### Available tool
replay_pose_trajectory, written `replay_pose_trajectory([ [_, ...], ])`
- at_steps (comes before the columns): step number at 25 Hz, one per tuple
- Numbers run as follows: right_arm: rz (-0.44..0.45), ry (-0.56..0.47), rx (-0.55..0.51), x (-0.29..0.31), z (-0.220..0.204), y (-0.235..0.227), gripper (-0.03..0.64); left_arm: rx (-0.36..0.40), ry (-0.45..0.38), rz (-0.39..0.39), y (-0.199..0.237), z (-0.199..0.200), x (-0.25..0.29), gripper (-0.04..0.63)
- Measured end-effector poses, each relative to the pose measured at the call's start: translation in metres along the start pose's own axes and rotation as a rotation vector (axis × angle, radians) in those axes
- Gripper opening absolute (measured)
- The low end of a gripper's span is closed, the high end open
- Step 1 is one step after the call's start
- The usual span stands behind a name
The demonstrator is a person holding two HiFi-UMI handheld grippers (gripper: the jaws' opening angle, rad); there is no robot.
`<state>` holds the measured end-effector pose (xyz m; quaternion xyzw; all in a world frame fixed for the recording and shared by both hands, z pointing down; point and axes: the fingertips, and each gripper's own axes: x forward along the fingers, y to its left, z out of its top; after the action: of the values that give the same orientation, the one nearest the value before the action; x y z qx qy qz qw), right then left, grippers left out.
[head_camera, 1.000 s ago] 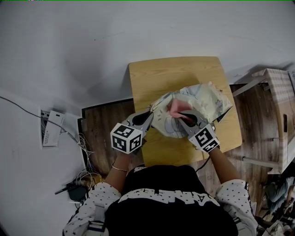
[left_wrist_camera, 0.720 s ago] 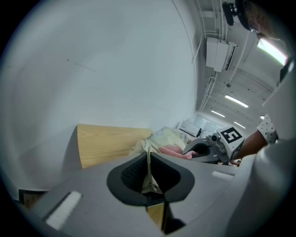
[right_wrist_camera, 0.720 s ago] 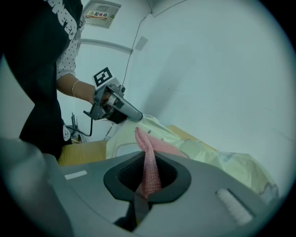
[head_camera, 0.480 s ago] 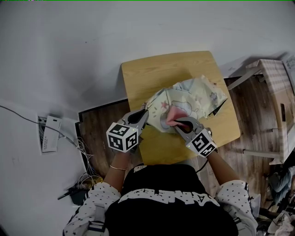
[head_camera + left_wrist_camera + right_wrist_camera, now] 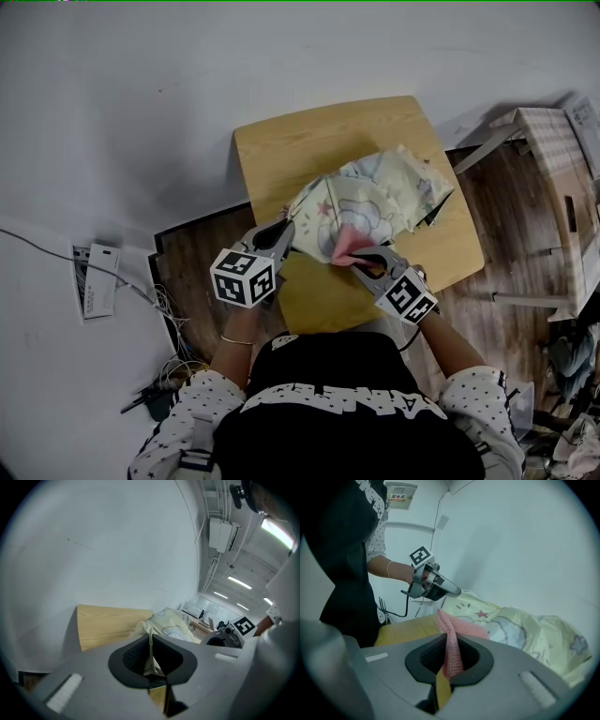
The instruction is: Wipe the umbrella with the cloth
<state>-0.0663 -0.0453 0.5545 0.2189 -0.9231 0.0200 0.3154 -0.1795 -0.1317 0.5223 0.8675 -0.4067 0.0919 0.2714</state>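
Observation:
A pale yellow umbrella (image 5: 380, 202) with cartoon prints lies crumpled on the small wooden table (image 5: 281, 155). My left gripper (image 5: 286, 232) is shut on the umbrella's near-left edge (image 5: 151, 641), a fold of fabric pinched between its pads. A pink cloth (image 5: 344, 242) is pinched in my right gripper (image 5: 361, 261) and rests on the umbrella's near side. In the right gripper view the pink cloth (image 5: 451, 639) runs up from the jaws onto the printed canopy (image 5: 520, 632), with the left gripper (image 5: 454, 591) beyond it.
The table stands against a white wall (image 5: 141, 94). A cardboard box (image 5: 562, 178) stands at the right on the wooden floor (image 5: 197, 253). Cables and a power strip (image 5: 155, 384) lie on the floor at the left.
My right gripper has dragged the pink cloth across the umbrella toward me and to the left. The left gripper has kept its hold in place.

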Motion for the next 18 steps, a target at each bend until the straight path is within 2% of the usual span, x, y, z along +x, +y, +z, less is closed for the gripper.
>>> replay_pose_trajectory([
  [6, 0.027, -0.003, 0.025, -0.007, -0.001, 0.01, 0.032, -0.003, 0.005, 0.003, 0.001, -0.002, 0.002, 0.02],
  [10, 0.017, -0.056, -0.003, -0.017, 0.013, 0.006, 0.032, 0.001, 0.009, 0.001, 0.0, -0.002, 0.004, 0.021],
  [15, -0.072, -0.164, -0.068, -0.034, 0.051, -0.022, 0.032, 0.008, 0.012, -0.002, 0.0, -0.002, 0.003, 0.021],
  [18, -0.181, -0.215, -0.079, -0.045, 0.07, -0.052, 0.032, 0.011, 0.018, -0.004, -0.001, -0.002, 0.002, 0.021],
])
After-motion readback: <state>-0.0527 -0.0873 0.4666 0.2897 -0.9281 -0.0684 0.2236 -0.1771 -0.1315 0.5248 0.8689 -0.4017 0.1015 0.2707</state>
